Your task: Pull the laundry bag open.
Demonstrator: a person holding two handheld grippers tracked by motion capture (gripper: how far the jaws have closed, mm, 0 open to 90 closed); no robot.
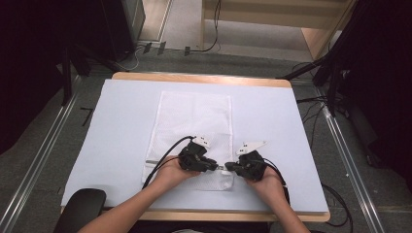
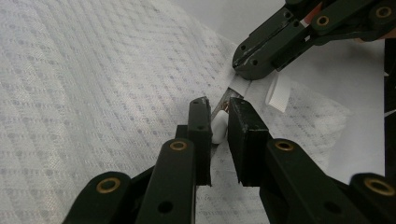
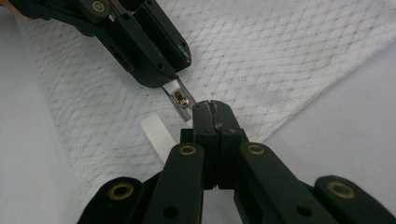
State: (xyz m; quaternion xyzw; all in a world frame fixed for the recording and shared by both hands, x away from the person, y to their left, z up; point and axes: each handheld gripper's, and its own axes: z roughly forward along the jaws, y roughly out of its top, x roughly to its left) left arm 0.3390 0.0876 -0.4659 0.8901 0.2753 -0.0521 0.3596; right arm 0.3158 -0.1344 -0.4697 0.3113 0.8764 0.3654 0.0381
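A white mesh laundry bag [image 1: 194, 121] lies flat on the table, its zipper running along the near end. My left gripper [image 1: 217, 166] [image 2: 218, 105] is shut on the white zipper pull [image 2: 219, 127], with the metal slider [image 3: 182, 99] just ahead of its tips. Facing it, my right gripper [image 1: 228, 166] [image 3: 211, 105] is shut on the bag's zipper end [image 2: 240, 86], its tips almost touching the left ones. A white ribbon loop [image 2: 279, 93] [image 3: 156, 135] sticks out of the bag beside that end.
The bag lies on a pale sheet covering a wooden table [image 1: 121, 145]. A black rounded object [image 1: 82, 204] sits at the near left corner. Cables [image 1: 316, 111] and dark stands lie on the floor at the right, beyond the table.
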